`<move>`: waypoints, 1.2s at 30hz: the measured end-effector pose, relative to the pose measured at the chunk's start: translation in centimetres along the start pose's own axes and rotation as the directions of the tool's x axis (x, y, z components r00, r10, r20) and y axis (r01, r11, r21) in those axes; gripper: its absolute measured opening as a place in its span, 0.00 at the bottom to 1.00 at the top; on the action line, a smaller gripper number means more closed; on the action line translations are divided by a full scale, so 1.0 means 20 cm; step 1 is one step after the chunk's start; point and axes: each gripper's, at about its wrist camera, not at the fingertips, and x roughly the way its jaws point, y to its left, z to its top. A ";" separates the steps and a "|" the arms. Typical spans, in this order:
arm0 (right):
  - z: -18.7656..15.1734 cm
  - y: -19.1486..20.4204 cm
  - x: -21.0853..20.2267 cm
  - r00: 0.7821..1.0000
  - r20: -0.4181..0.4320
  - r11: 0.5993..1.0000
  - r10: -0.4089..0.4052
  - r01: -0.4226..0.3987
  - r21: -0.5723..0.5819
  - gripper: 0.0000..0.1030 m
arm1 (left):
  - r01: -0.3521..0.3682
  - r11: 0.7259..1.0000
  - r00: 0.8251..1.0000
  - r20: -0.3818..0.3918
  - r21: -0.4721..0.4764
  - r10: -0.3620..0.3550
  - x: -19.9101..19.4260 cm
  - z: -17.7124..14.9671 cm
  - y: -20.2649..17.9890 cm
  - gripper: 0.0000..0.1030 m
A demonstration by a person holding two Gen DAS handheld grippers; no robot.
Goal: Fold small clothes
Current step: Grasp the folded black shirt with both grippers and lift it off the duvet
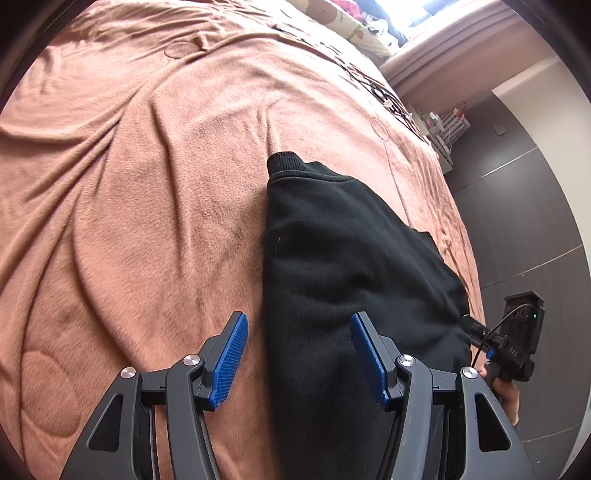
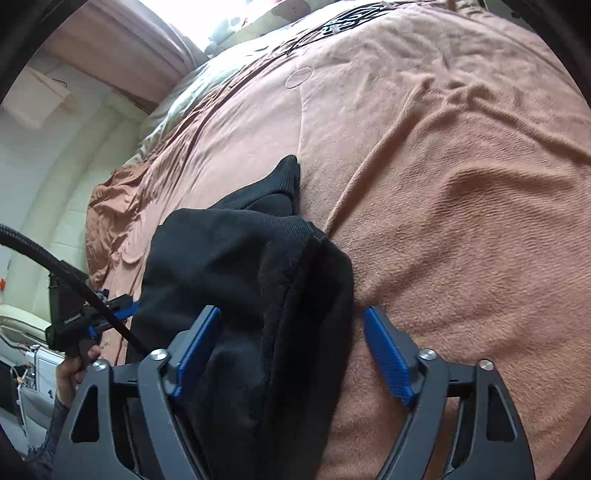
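both hand-held grippers open: left (image 1: pixel 299 354) straddles black garment (image 1: pixel 354 258) left edge, right (image 2: pixel 291 354) its right edge; garment runs lengthwise away on bed (image 1: pixel 129 184).

Rumpled brown bedspread (image 1: pixel 147 184), dark floor (image 1: pixel 535 221), pale wall (image 2: pixel 55 155), perhaps a bright window (image 1: pixel 417 11)

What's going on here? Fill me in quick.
A person is folding a black garment on a bed covered with a brown blanket, using a hand-held claw in each hand. The left claw is open over the garment's left edge, and the right claw is open over its right edge; neither has closed on the fabric. The garment lies partly bunched, with a ribbed cuff at the far end. Folding looks barely begun.
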 end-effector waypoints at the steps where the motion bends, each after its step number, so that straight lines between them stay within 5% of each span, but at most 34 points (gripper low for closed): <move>1: 0.01 -0.01 0.01 1.000 -0.003 1.000 0.021 -0.021 0.008 0.60 | -0.001 1.000 1.000 -0.006 -0.001 0.001 0.02 0.02 0.00 0.58; 6: 0.03 -0.08 0.11 0.991 -0.012 0.989 0.130 -0.129 0.072 0.44 | -0.002 1.000 1.000 -0.024 0.007 0.002 0.13 0.09 0.00 0.58; 11: 0.06 -0.12 0.17 0.990 0.002 0.987 0.138 -0.137 0.079 0.30 | 0.076 0.996 0.997 -0.012 -0.047 -0.077 0.20 0.19 0.04 0.58; 15: 0.04 -0.07 0.17 0.991 0.035 0.989 0.130 -0.131 0.061 0.18 | 0.070 0.996 0.997 -0.006 -0.055 -0.071 0.24 0.24 0.01 0.40; 17: 0.02 -0.02 0.13 0.993 0.056 0.994 0.105 -0.106 0.021 0.18 | 0.056 0.998 0.998 0.000 -0.037 -0.056 0.22 0.25 -0.02 0.26; 19: 0.00 0.02 0.09 0.993 0.073 0.996 0.092 -0.093 0.009 0.17 | 0.044 0.999 0.999 0.015 -0.017 -0.044 0.18 0.25 -0.05 0.22; 36: -0.30 0.43 -0.36 0.970 0.243 0.988 0.024 0.014 -0.154 0.16 | 0.154 0.985 0.974 0.156 0.083 -0.165 -0.34 0.13 -0.34 0.20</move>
